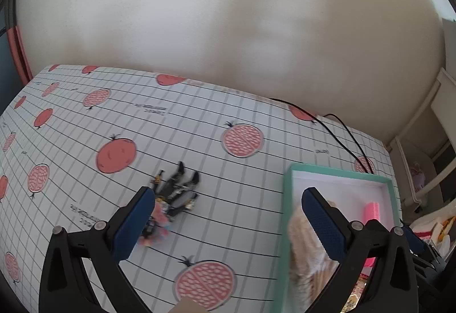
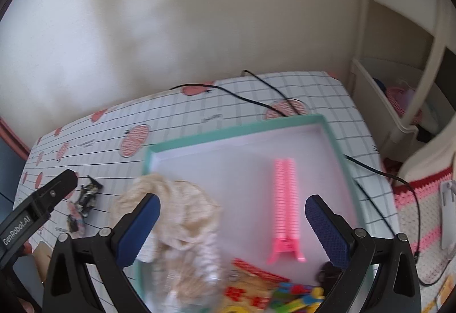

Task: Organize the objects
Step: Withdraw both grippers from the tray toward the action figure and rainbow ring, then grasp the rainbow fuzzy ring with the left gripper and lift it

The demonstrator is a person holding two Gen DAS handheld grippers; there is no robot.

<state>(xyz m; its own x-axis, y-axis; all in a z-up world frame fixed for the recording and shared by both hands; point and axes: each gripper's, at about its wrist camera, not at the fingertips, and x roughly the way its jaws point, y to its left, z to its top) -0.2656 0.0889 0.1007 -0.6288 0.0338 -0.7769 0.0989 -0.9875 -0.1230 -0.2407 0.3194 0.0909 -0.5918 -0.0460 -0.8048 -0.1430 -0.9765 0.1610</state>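
Holding nothing, both grippers (left (image 1: 225,223), right (image 2: 232,230)) spread apart w/ 1 teal tray (image 2: 228,133), 1 pink clip (image 2: 285,207) inside

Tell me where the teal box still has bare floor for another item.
Bare floor runs along the far wall of the teal box, behind the cream cloth and pink hair clip, and between those two. The near end is crowded with colourful toys.

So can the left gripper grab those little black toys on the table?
Probably yes. The left gripper is open, and the black toys lie bare on the tablecloth just beyond its fingers, nothing in between.
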